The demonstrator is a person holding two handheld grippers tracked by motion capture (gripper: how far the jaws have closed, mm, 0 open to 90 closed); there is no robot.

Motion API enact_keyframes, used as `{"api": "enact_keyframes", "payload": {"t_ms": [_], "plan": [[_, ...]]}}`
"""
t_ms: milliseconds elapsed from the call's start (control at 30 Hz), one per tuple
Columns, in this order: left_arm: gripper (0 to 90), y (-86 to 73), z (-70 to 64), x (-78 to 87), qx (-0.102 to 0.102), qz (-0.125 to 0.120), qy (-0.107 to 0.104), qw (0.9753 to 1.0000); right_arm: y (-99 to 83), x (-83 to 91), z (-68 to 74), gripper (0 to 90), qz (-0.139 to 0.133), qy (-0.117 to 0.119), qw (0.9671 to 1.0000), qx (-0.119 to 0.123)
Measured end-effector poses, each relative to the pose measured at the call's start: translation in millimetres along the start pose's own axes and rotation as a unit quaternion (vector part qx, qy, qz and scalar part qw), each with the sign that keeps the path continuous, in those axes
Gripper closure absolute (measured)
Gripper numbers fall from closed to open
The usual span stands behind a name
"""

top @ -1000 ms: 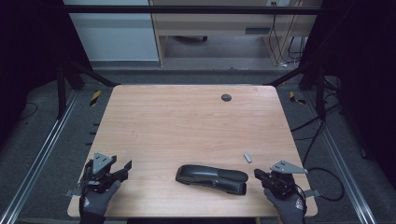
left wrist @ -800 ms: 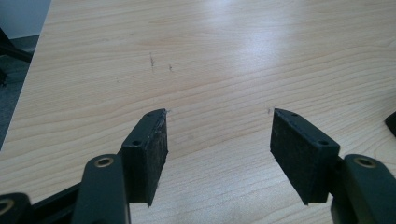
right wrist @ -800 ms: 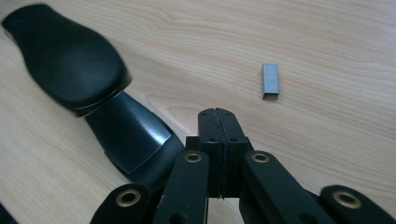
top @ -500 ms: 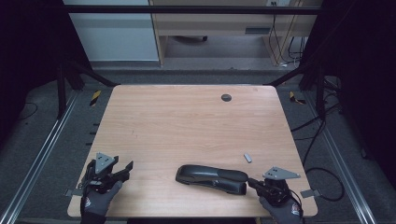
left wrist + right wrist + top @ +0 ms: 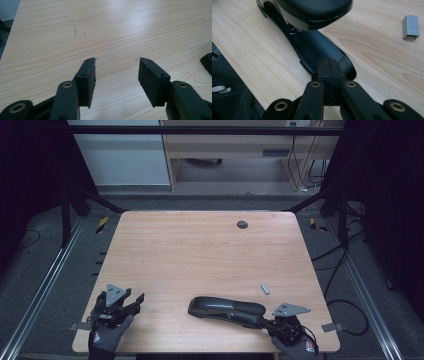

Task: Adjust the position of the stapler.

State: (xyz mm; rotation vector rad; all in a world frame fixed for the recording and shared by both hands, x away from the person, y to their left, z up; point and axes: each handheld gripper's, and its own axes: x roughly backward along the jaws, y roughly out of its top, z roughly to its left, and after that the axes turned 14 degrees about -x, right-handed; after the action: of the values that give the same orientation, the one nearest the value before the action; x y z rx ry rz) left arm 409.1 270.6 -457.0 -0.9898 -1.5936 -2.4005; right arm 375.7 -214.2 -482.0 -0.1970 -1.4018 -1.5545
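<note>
A black stapler (image 5: 227, 309) is laid lengthwise near the front edge of the wooden surface (image 5: 200, 255), right of the middle, its rear end toward the front right corner. A glossy rounded top and a flat, matte base flaring at the rear are shown in the right gripper view. No brand or writing can be read on it. The right claw (image 5: 328, 65) is seen there pressed shut with nothing between its pads, its tip at the rear of the base. A grey block of staples (image 5: 411, 27) is seen just beside the stapler, toward the right edge. The left claw (image 5: 116, 75) is held wide open over bare wood near the front left corner.
</note>
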Motion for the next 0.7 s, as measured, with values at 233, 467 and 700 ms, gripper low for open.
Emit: {"api": "enact_keyframes", "payload": {"t_ms": [233, 467, 700], "plan": [[54.2, 0.4, -0.5, 0.9, 0.004, -0.002, 0.004, 1.0000, -1.7, -5.7, 3.3, 90.0, 0.019, 0.007, 0.9997, 0.013], [54.2, 0.5, -1.0, 0.6, 0.003, -0.001, 0.003, 1.0000, -2.0, -8.9, 7.3, 90.0, 0.031, 0.015, 0.9990, 0.028], [53.7, 0.7, -1.7, 0.3, 0.001, -0.002, 0.002, 1.0000, -1.9, -9.8, 5.7, 90.0, 0.034, 0.011, 0.9991, 0.023]]}}
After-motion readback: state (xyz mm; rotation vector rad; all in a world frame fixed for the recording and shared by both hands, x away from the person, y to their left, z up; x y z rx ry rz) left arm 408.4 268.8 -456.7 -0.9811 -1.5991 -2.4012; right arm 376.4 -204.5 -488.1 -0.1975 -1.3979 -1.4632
